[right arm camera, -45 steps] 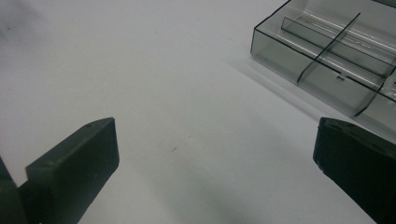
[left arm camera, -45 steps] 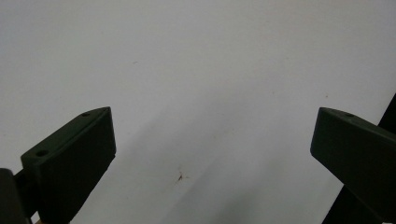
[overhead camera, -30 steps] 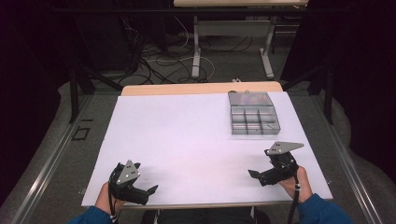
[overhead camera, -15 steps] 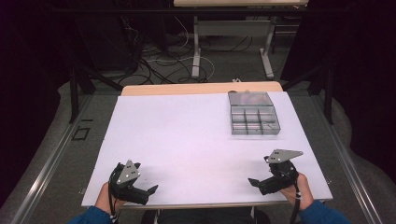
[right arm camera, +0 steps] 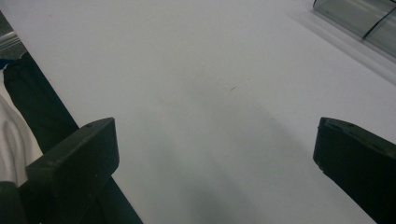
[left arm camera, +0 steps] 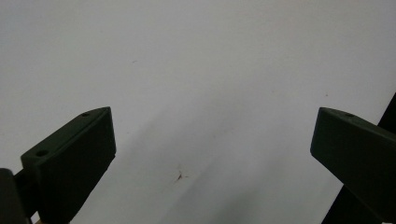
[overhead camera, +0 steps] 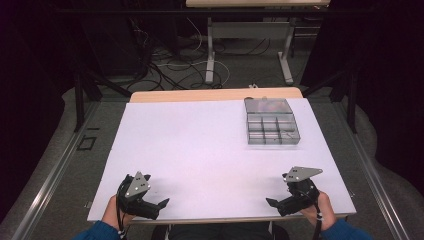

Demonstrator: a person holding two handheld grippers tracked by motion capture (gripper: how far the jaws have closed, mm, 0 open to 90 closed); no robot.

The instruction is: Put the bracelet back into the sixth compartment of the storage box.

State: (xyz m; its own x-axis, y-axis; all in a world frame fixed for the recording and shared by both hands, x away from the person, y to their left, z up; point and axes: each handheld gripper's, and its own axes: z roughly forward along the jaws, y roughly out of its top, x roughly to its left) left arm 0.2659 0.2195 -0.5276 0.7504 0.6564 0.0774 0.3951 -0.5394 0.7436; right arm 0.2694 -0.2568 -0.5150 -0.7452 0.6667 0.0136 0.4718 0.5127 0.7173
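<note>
Clear compartment box [overhead camera: 272, 128], far right on the white table [overhead camera: 200, 150]; left gripper [overhead camera: 152, 206] and right gripper [overhead camera: 280, 202] rest near the front edge, jaws spread wide and empty, well apart from it; risk: a careless reach likely shoves the light box.

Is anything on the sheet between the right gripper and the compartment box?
Nothing visible. The right gripper sits open at the table's near edge, and the compartment box lies farther back on the white sheet; the stretch of sheet between them is bare.
</note>
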